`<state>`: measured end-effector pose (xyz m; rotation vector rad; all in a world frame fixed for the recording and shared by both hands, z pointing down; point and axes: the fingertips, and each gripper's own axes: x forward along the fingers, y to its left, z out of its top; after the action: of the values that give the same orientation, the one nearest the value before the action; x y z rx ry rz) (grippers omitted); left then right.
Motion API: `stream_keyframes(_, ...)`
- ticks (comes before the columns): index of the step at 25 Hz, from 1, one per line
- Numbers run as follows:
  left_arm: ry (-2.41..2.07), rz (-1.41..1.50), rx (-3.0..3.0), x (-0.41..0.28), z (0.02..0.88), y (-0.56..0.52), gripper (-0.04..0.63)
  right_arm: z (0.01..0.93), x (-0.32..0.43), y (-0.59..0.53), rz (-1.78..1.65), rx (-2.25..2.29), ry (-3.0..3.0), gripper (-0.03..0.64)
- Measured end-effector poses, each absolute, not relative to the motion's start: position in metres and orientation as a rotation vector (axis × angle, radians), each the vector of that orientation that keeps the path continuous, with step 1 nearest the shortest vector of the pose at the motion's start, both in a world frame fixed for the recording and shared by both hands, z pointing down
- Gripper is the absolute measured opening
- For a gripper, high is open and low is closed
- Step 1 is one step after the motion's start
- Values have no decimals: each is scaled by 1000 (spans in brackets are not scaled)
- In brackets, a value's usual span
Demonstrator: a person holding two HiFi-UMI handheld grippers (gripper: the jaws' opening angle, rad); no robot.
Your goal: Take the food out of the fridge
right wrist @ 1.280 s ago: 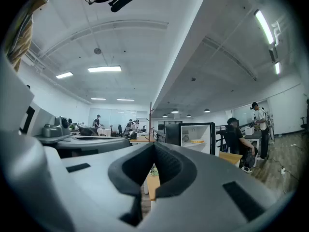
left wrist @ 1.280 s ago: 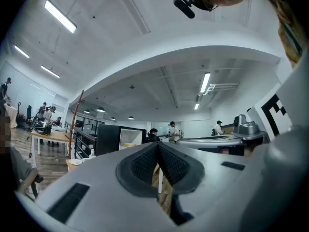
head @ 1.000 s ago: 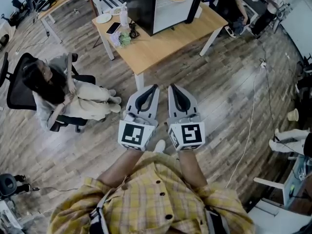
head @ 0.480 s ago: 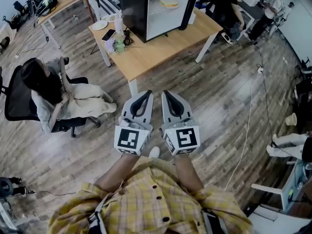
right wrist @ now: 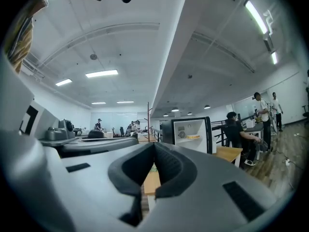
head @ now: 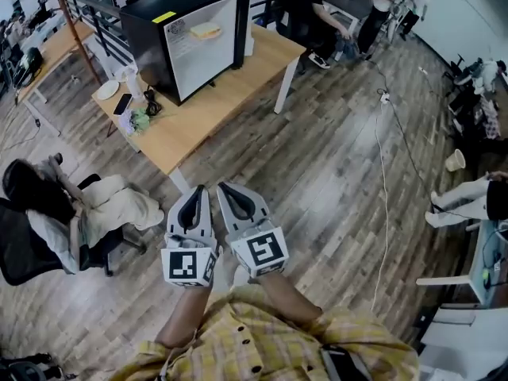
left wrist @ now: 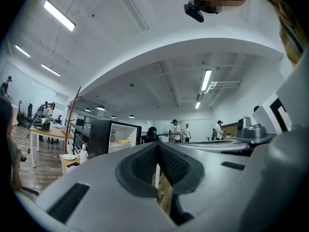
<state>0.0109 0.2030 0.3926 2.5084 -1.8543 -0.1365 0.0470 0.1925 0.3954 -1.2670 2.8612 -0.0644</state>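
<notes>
Head view: left gripper (head: 197,193) and right gripper (head: 225,189) are held side by side, well apart from the table (head: 230,86). The fridge (head: 151,42) stands on it, and the food (head: 205,30) is seen on its upper shelf.

Left gripper view: jaws pressed together, nothing held.

Right gripper view: likewise closed and empty.

Risk judged: if the jaws are not opened before contact, the fridge front would be knocked rather than gripped. The near table corner could be struck.
</notes>
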Motion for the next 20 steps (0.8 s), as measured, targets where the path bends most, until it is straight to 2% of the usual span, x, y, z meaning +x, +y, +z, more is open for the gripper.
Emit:
stream_keyframes(7, -1794, -144, 2541, 19, 398, 147, 8, 407, 55, 139, -62, -1357, 2872, 8)
stream_keyframes(20, -1741, -158, 2616, -7, 377, 4, 8, 390, 27, 1, -22, -1425, 2827, 8)
